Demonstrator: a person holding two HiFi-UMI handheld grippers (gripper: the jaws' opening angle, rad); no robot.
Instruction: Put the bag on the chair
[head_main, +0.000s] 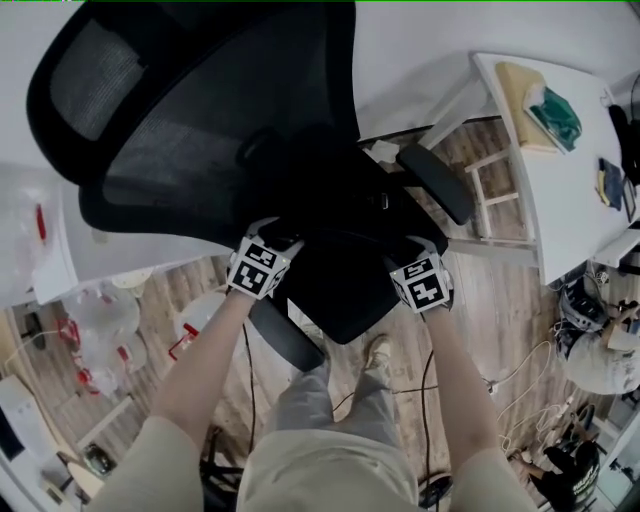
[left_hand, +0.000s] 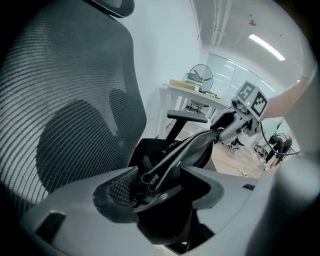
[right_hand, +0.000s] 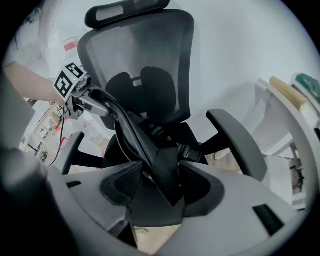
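The black bag (head_main: 340, 272) is sitting over the seat of the office chair (head_main: 200, 130), in front of the mesh backrest. It is dark against dark, so how fully it is resting on the seat cannot be told. Its top edge is running between the two grippers.

The left gripper (head_main: 280, 246) is hovering at the bag's 9 o'clock end. In the left gripper view its jaws (left_hand: 165, 187) are standing wide, with the bag's folded edge (left_hand: 190, 147) lying between the pads and a clear gap on the right side.

The right gripper (head_main: 406, 248) is hovering at the 3 o'clock end. Its jaws (right_hand: 160, 186) are likewise spread wide, with a strap of the bag (right_hand: 165, 172) hanging loose between them.

In the head view, one armrest (head_main: 435, 182) is showing at 2 o'clock of the bag and the other (head_main: 285, 335) at 7 o'clock. A white table (head_main: 560, 200) is standing farther out at 3 o'clock.
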